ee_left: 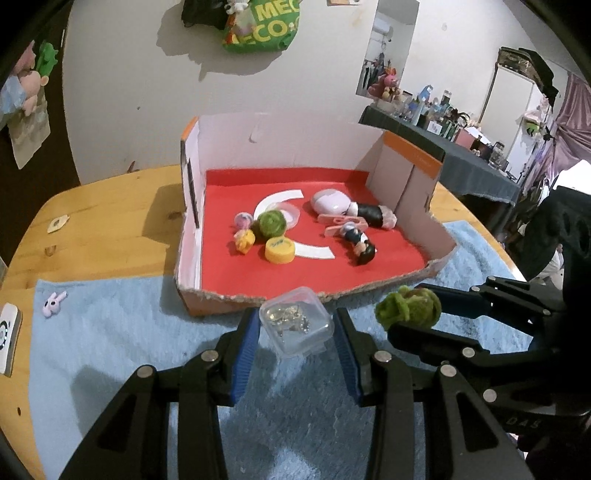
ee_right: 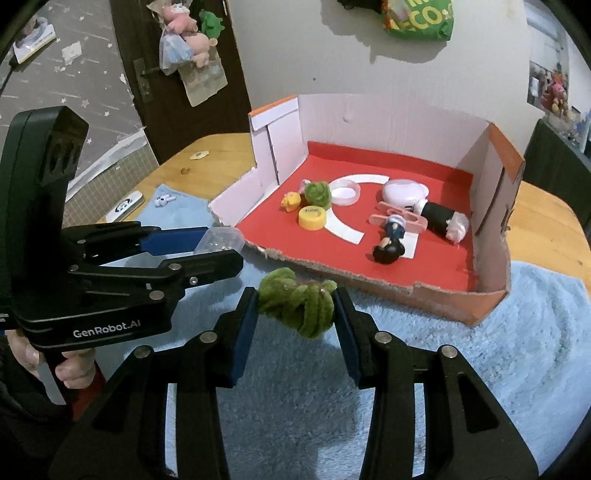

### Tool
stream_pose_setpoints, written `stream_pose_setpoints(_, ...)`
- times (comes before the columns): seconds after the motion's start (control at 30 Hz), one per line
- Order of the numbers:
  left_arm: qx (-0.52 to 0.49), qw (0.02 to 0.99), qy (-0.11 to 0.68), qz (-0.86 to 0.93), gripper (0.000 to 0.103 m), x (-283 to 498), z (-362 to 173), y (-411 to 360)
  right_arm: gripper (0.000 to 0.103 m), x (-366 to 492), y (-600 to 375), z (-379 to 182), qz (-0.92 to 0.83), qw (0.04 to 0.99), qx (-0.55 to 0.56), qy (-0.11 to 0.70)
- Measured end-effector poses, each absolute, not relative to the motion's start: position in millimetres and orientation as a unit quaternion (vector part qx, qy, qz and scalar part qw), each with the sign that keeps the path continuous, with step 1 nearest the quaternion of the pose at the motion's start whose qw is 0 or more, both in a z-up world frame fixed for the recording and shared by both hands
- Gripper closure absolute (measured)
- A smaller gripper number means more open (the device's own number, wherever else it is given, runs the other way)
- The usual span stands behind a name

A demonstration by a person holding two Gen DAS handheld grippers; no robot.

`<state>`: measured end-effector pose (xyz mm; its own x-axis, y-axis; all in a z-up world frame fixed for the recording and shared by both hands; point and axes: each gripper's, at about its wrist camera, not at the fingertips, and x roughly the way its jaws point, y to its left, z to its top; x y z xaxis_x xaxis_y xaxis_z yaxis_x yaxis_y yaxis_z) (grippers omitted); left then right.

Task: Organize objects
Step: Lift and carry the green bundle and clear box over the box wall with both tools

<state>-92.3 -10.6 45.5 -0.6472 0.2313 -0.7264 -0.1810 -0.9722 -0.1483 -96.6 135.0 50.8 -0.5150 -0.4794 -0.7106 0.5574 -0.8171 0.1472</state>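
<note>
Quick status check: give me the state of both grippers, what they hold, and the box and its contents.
Left gripper: shut on clear plastic case.
Right gripper: shut on green yarn ball.
Cardboard box: open-topped, front wall torn low.
Yellow cap: lying in box.
Doll figure: lying on its side in box.
Bunny charm: on blue towel, outside box.

We see a green printed bag (ee_left: 262, 27) hanging on the white wall, and soft toys (ee_right: 186, 31) hanging against the dark door (ee_right: 155, 85). Far right in the left wrist view, a dark-clothed side table (ee_left: 476, 166) carries bottles and small clutter beside a lilac curtain (ee_left: 570, 129).
</note>
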Motion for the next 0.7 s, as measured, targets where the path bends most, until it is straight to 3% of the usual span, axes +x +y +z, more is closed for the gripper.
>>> stream_pose_setpoints(0.7,-0.412,0.121,-0.031,0.903,0.060,-143,51,-3,0.063,-139,143,62,-0.874,0.284,0.393,0.041)
